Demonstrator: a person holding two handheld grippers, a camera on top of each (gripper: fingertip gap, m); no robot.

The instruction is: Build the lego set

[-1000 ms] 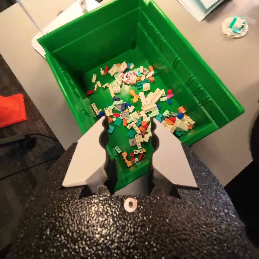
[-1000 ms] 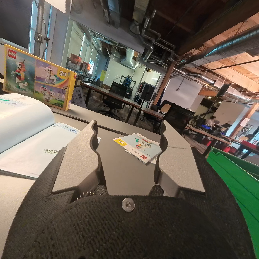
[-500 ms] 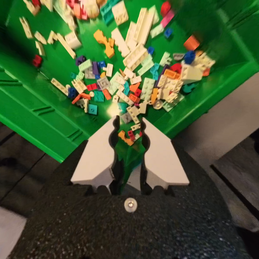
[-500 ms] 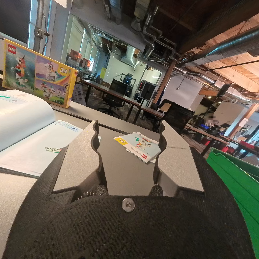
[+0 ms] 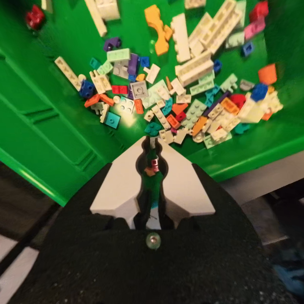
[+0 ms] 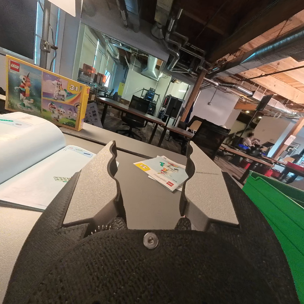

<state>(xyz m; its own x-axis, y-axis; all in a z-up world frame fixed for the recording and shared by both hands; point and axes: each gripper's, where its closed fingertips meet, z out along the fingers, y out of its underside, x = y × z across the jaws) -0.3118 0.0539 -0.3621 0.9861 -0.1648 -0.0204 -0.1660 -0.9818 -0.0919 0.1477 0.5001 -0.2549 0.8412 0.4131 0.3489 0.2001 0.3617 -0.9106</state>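
My left gripper [image 5: 152,142] reaches down into a green bin [image 5: 49,131] that holds a pile of loose lego pieces [image 5: 181,98] in many colours. Its fingertips are shut on a small pale piece [image 5: 153,142] at the near edge of the pile. A teal brick [image 5: 152,129] lies just beyond the tips. Small pink and orange pieces [image 5: 154,165] show through the slot between the fingers. My right gripper [image 6: 151,148] is open and empty, held low over the grey table [image 6: 144,197].
An open instruction book [image 6: 32,172] lies at the left of the right wrist view. A small booklet [image 6: 164,171] lies ahead of it. A yellow lego box [image 6: 46,95] stands at the back left. The green bin's wall [image 6: 279,213] is at the right. Tip to tip, the grippers are about 65 centimeters apart.
My left gripper moved down into the bin and its jaws closed from wide open onto the pale piece at the pile's near edge. The right gripper stayed open and barely moved.
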